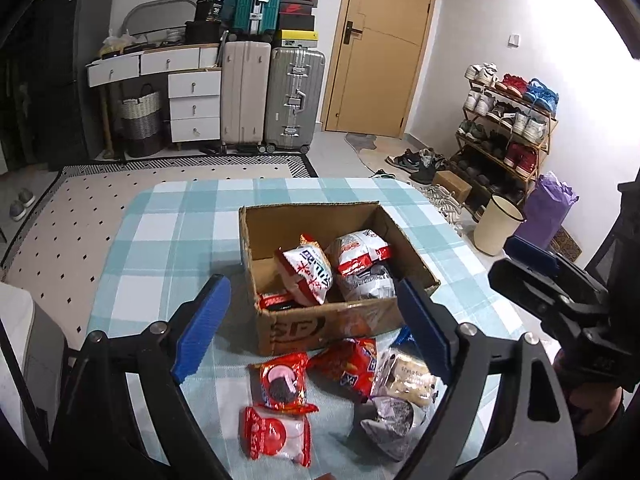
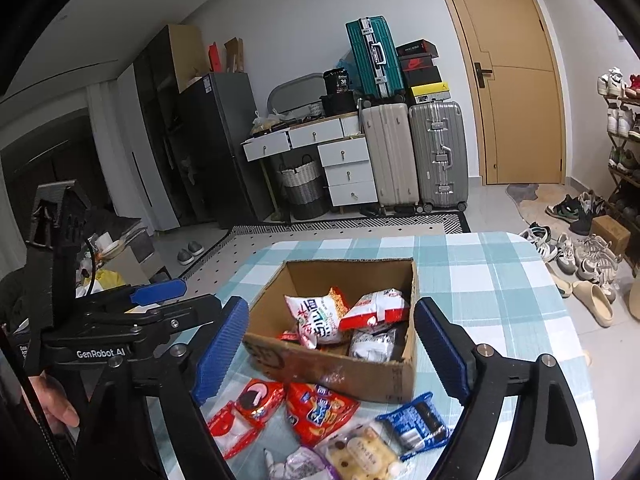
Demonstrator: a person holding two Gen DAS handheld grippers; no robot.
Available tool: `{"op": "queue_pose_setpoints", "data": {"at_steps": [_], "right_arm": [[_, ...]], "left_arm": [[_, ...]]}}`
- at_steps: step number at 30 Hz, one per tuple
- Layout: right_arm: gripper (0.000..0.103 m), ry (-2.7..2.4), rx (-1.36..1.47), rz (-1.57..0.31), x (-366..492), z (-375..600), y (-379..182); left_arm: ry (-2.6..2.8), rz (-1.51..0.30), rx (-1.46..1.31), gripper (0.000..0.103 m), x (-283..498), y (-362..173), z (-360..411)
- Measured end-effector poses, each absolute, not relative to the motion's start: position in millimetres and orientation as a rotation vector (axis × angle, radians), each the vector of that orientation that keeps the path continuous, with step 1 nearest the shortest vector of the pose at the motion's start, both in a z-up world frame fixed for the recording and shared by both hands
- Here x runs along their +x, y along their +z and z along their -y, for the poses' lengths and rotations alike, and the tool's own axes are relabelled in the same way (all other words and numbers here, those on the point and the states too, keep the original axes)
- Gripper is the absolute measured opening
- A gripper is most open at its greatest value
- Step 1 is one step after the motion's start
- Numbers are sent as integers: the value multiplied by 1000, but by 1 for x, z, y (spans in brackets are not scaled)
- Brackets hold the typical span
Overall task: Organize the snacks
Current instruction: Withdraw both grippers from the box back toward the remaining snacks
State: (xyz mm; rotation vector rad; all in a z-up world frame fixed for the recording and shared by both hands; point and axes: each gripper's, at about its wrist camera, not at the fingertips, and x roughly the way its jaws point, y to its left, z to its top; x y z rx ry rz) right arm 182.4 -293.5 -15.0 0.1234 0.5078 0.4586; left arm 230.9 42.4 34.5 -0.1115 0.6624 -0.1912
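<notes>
Nearest on the checked worktop (image 1: 168, 216) lie loose snack packets: two red ones (image 1: 285, 384), a white one with cookies (image 1: 404, 376), a grey one (image 1: 390, 420) and a blue one (image 2: 416, 424). Just behind them stands the cardboard box (image 1: 340, 324), open on top, with several red-and-white packets (image 1: 308, 276) inside. The left gripper (image 1: 312, 328) and the right gripper (image 2: 332, 352) both hover over the loose packets with fingers (image 1: 204, 328) spread wide, holding nothing. Further away are suitcases (image 1: 294, 100), a yellow door (image 1: 380, 44) and a shoe rack (image 1: 508, 128).
</notes>
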Motion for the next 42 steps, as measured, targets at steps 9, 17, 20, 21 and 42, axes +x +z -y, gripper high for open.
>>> {"op": "queue_pose_setpoints", "data": {"at_steps": [9,17,20,21,42], "right_arm": [[90,464,159,-510,153,300,-24],[91,453,185,-523,131,310,-36],[91,451,184,-529,124,311,-40],[91,452,185,-533,120,311,-43],[91,541,138,-598,80,282,-97]], "left_arm": [[-163,-686,-138,90,197,18,-51],[-133,-679,-133,100,175,4,-50],[-126,-682,-130,101,171,0,-49],[-126,-685,-130,101,169,-2,-49],[-56,-742,-153,102,138,-64,-64]]}}
